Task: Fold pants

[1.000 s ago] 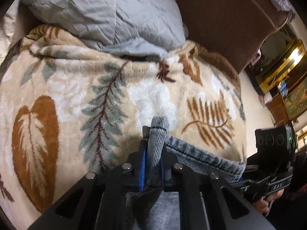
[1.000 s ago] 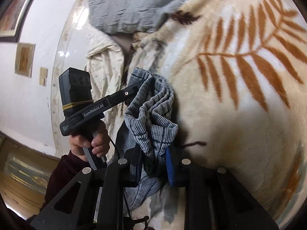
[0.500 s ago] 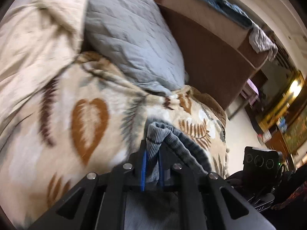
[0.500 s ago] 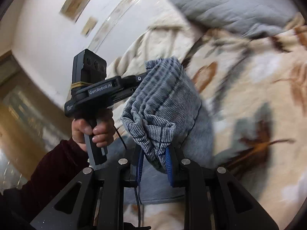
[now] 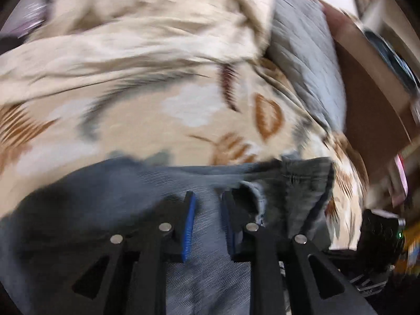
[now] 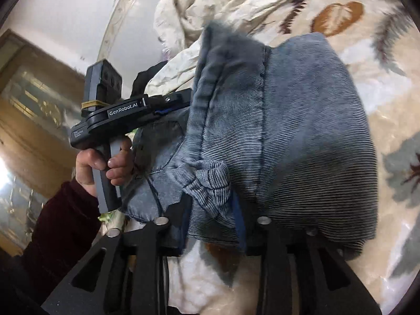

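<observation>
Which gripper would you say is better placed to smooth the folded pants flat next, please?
Left, probably: the left gripper has just opened and hangs over the flat pants. The right gripper, also just opened, still has the bunched hem between its jaws.

The left black plastic two-finger tool [image 5: 207,225] fills the lower middle of the left wrist view: flat angular arms with triangular cut-outs, round silver screws at the joints, ribbed blue pads [image 5: 189,227] on the inner faces; the right black tool [image 6: 212,225] at the bottom of the right wrist view is built alike; at centre left there, the left tool's body bears white "GenRobot.AI" lettering, a yellowish band, and a grey handle in a hand [image 6: 105,166]; a dark maroon sleeve [image 6: 57,225] covers the arm at lower left.
</observation>
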Motion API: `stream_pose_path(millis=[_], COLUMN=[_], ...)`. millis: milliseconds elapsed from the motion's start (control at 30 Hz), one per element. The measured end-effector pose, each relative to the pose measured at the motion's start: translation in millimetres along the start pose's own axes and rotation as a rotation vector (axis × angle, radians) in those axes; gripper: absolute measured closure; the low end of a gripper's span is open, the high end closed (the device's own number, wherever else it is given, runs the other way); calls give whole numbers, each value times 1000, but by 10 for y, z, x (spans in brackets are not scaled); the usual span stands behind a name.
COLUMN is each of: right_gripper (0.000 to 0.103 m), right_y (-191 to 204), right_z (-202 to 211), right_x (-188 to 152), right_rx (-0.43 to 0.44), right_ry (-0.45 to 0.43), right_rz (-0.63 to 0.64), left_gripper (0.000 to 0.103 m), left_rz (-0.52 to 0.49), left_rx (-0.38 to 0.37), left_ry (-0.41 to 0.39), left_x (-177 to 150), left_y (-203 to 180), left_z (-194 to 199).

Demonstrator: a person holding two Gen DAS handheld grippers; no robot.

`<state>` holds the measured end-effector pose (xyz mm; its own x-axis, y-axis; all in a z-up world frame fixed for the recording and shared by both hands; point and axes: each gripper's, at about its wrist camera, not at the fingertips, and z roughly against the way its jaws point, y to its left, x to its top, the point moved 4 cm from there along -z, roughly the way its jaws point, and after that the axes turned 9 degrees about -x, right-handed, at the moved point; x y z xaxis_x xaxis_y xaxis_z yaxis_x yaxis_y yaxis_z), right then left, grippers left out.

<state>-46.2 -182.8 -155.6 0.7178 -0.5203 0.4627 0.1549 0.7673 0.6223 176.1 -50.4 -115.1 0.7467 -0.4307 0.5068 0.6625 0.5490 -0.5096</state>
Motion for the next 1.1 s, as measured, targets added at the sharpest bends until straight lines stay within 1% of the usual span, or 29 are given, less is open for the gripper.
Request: stream_pose_path(millis=[33,67,133,167,200,233,300,367,400,467,500,567,600,667,700,733,767,800,900,933,1033,1100], right_gripper=[55,51,49,49,49,49,49,49,49,49,49,50,50,50,52,56,58,58,58,58,57,53], right_y=[19,45,103,120,124,121,60,-88,-171,-332,-403,-569,-632,-800,-877,-938,-963,-974,-964,-935,-900,-876], right_z=[8,30,47,75,122,173,301,432,498,567,564,488,429,327,346,305,287,288,288,268,247,235], right_x=[18,40,74,103,137,172,274,405,441,501,509,459,419,383,335,307,262,253,220,224,195,216], right_rx=[16,62,143,174,201,219,217,199,196,184,164,125,119,117,106,86,77,76,48,36,2,-7], right_ry=[4,11,39,51,44,28,-26,-94,-123,-170,-176,-158,-147,-125,-116,-98,-91,-92,-90,-97,-103,-106], right_rz=[-2,-13,-24,-27,-31,-39,-67,-115,-143,-211,-240,-309,-343,-431,-451,-471,-477,-474,-421,-398,-338,-335], left_gripper=[72,68,66,62,58,57,55,54,53,53,53,53,53,53,53,53,53,53,53,53,52,52], left_rz=[22,29,39,56,78,105,136,149,145,118,100,62,46,-1,-9,-2,5,-1,-73,-74,-42,-62], left_rx=[19,28,34,20,-2,-36,-87,-117,-115,-71,-49,-25,-19,38,72,113,155,186,239,249,231,263], left_ry=[-29,-55,-116,-148,-176,-210,-257,-274,-266,-238,-228,-215,-203,-147,-120,-71,-27,-1,-5,-7,-39,-59], left_x=[-37,-78,-190,-235,-294,-361,-489,-614,-664,-709,-728,-787,-811,-875,-910,-976,-1036,-1091,-1139,-1137,-1155,-1172], left_y=[41,43,-26,-57,-85,-126,-237,-353,-427,-581,-646,-793,-846,-911,-905,-860,-811,-777,-833,-843,-818,-853], left_z=[107,195,354,418,481,522,567,554,513,398,349,267,220,66,-6,-104,-183,-243,-276,-274,-192,-95])
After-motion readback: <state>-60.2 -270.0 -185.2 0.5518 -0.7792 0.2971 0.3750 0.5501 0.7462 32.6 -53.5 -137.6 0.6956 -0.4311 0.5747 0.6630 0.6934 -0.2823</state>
